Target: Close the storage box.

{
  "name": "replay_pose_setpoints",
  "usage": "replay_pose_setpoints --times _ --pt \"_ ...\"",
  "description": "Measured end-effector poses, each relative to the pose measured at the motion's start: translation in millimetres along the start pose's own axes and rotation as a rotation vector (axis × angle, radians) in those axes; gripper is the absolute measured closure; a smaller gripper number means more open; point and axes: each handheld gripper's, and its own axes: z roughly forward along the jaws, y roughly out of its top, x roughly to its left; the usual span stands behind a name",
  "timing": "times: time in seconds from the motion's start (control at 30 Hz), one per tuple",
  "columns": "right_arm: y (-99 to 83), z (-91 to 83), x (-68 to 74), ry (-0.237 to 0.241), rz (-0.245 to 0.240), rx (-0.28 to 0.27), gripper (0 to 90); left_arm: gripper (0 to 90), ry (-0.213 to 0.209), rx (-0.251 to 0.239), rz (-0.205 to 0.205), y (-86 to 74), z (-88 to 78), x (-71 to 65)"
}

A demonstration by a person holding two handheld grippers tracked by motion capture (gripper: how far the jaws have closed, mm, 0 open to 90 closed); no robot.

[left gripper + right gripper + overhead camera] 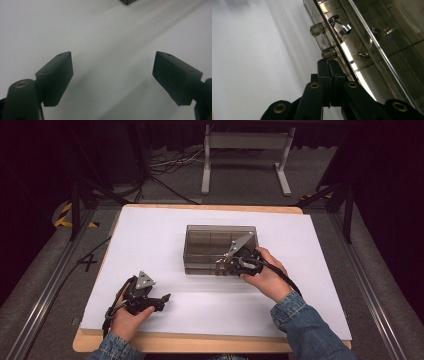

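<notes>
A smoky clear plastic box (220, 247) with inner compartments stands in the middle of the white table sheet (150, 235). A clear handle (319, 35) juts from its front wall on two stubby posts. My right gripper (220, 266) is at that front wall, jaws pressed together with nothing visible between them, tips (328, 62) touching just under the nearer post. Small shiny metal pieces (338, 22) lie inside the box (387, 50). My left gripper (165, 299) rests near the table's front left, jaws wide apart (112, 75) over bare sheet.
A corner of the box (128, 2) peeks in at the top of the left gripper view. Beyond the table's far edge stand a grey metal frame (245, 155) and loose cables (170, 162) on the floor. Dark rails run along both sides.
</notes>
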Motion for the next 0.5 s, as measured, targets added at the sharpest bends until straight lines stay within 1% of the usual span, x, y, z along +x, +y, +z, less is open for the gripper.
replay_pose_setpoints --times 0.07,0.17,0.5 --pt "0.4 0.5 -1.0 -0.004 0.0 -0.01 89.6 17.7 0.001 0.0 0.0 0.0 0.0 -0.1" --pt "0.7 1.1 -2.4 -0.015 0.009 -0.013 89.6 17.7 0.0 0.0 -0.001 0.0 0.0 -0.2" --pt "1.3 3.3 -5.5 -0.041 0.015 -0.027 89.5 17.7 0.0 0.0 -0.001 0.0 0.2 -0.1"
